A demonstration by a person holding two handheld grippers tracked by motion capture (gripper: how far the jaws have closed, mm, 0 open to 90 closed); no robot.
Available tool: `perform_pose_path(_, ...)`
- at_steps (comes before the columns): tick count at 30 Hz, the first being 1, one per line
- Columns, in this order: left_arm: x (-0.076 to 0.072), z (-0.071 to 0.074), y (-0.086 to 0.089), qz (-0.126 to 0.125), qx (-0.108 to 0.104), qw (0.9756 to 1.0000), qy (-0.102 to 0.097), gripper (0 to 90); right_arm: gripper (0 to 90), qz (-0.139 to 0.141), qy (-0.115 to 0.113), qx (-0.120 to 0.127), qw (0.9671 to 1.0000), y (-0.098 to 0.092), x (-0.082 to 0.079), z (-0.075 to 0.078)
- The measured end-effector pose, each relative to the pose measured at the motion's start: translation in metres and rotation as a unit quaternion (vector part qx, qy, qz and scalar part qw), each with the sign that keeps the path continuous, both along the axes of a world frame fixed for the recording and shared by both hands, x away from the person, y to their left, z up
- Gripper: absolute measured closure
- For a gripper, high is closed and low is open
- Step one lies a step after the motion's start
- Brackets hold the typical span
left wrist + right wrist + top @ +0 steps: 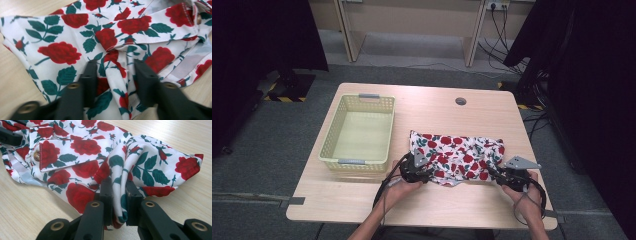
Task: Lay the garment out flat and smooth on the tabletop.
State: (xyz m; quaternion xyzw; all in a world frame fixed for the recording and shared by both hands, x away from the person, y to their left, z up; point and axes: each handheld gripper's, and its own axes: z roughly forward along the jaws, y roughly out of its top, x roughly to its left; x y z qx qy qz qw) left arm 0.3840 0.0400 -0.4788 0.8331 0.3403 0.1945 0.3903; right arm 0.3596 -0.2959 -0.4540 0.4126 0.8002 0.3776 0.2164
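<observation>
A white garment printed with red roses and green leaves (457, 155) lies crumpled on the near right part of the wooden table (437, 107). My left gripper (418, 167) is at the garment's left edge; in the left gripper view its jaws (116, 67) stand apart on either side of a raised loose fold of the cloth (117, 62). At the garment's right edge, my right gripper (498, 175) is shut, its jaws (118, 186) pinching a narrow fold of the fabric (150, 165). A buttoned hem shows in the right gripper view.
A pale yellow plastic basket (357, 162), with nothing in it, stands on the table left of the garment. A round cable hole (460, 101) sits near the far edge. Dark curtains and floor cables surround the table.
</observation>
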Motion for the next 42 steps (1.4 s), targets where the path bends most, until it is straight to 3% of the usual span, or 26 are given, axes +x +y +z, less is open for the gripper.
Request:
perform_pose_path(2, -0.001, 0.001, 0.000, -0.010, 0.005, 0.9999, -0.010, 71.6, 79.8, 0.001, -0.001, 0.002, 1.0000, 0.000, 0.000, 0.000)
perform_pose_path(3, -0.002, 0.002, 0.000, -0.018, 0.012, 0.9997, -0.015, 76.2, 79.8, 0.001, -0.001, 0.002, 1.0000, 0.000, 0.000, 0.001)
perform_pose_path(5, -0.004, 0.006, 0.001, -0.026, 0.007, 0.9994, -0.020, 81.8, 80.1, 0.003, -0.003, 0.002, 1.0000, 0.000, 0.000, 0.002)
perform_pose_path(7, -0.006, 0.016, 0.004, -0.031, -0.015, 0.9991, -0.026, 82.2, 80.3, 0.003, -0.007, 0.006, 1.0000, -0.001, -0.001, 0.006)
perform_pose_path(10, -0.008, 0.023, 0.006, -0.035, -0.018, 0.9988, -0.029, 82.2, 80.4, 0.004, -0.010, 0.009, 0.9999, -0.002, -0.002, 0.009)
perform_pose_path(14, -0.010, 0.033, 0.008, -0.038, -0.001, 0.9979, -0.051, 85.5, 80.7, 0.008, -0.017, 0.019, 0.9996, -0.004, -0.004, 0.015)
perform_pose_path(16, -0.010, 0.034, 0.009, -0.039, -0.007, 0.9978, -0.053, 85.7, 80.8, 0.011, -0.018, 0.019, 0.9996, -0.003, -0.004, 0.016)
perform_pose_path(18, -0.009, 0.045, 0.010, -0.033, -0.012, 0.9968, -0.071, 85.8, 80.9, 0.015, -0.026, 0.018, 0.9994, 0.000, -0.004, 0.021)
perform_pose_path(19, -0.009, 0.045, 0.010, -0.033, -0.012, 0.9968, -0.071, 85.8, 80.9, 0.015, -0.026, 0.018, 0.9994, 0.000, -0.004, 0.021)
perform_pose_path(21, -0.002, 0.057, 0.010, -0.022, -0.006, 0.9957, -0.089, 85.7, 81.0, 0.016, -0.033, 0.020, 0.9991, 0.002, 0.000, 0.027)
perform_pose_path(22, 0.007, 0.069, 0.010, -0.010, -0.008, 0.9945, -0.104, 85.3, 81.0, 0.014, -0.043, 0.024, 0.9987, 0.004, 0.009, 0.036)
perform_pose_path(26, 0.020, 0.083, 0.010, 0.005, -0.012, 0.9936, -0.112, 84.6, 81.1, 0.012, -0.054, 0.029, 0.9980, 0.007, 0.023, 0.048)
perform_pose_path(30, 0.040, 0.088, 0.010, 0.025, -0.018, 0.9940, -0.105, 83.4, 81.2, 0.007, -0.058, 0.024, 0.9980, 0.012, 0.045, 0.063)
perform_pose_path(33, 0.055, 0.081, 0.008, 0.043, -0.029, 0.9948, -0.087, 82.3, 81.0, -0.001, -0.051, 0.019, 0.9985, 0.015, 0.064, 0.066)
perform_pose_path(34, 0.055, 0.081, 0.008, 0.043, -0.029, 0.9948, -0.087, 81.1, 81.0, -0.001, -0.051, 0.019, 0.9985, 0.015, 0.064, 0.066)
perform_pose_path(39, 0.072, 0.066, 0.000, 0.063, -0.001, 0.9953, -0.073, 77.2, 80.2, -0.022, -0.036, 0.016, 0.9990, 0.016, 0.094, 0.055)
perform_pose_path(42, 0.079, 0.056, -0.007, 0.074, 0.018, 0.9948, -0.068, 67.8, 75.6, -0.034, -0.018, 0.012, 0.9992, 0.016, 0.108, 0.043)
